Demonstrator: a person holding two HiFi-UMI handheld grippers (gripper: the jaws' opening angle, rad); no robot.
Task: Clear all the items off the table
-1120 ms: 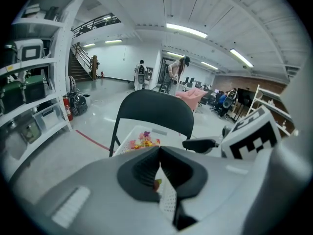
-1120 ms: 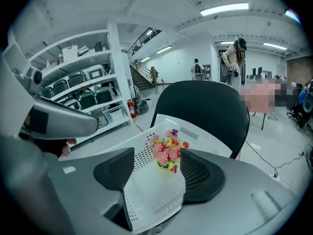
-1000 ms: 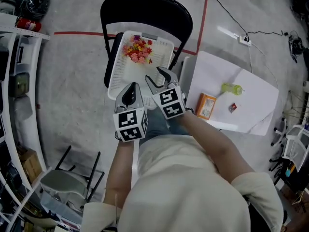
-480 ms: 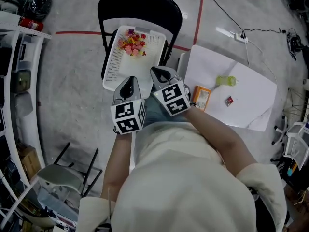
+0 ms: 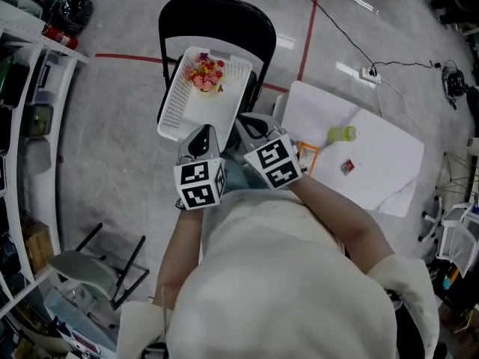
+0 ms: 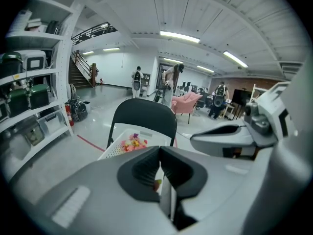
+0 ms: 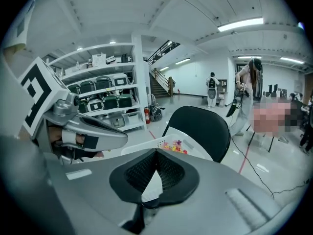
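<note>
With the left gripper [image 5: 200, 133] and right gripper [image 5: 248, 123] both pressed together and empty, the orange box [image 5: 308, 157] on the table [image 5: 374, 182], just right of the right jaws, is probably light and stiff, best pinched across its narrow edges.

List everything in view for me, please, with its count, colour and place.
basket: one, white, on the chair seat
flowers: one bunch, pink and yellow, at the basket's far end
chair: one, black, beyond the grippers
table: one, white, at right
bottle: one, yellow-green, on the table
box: one, orange, at the table's left edge
small packet: one, red, on the table
shelving: white, far left
left gripper: grey, shut
right gripper: grey, shut
</note>
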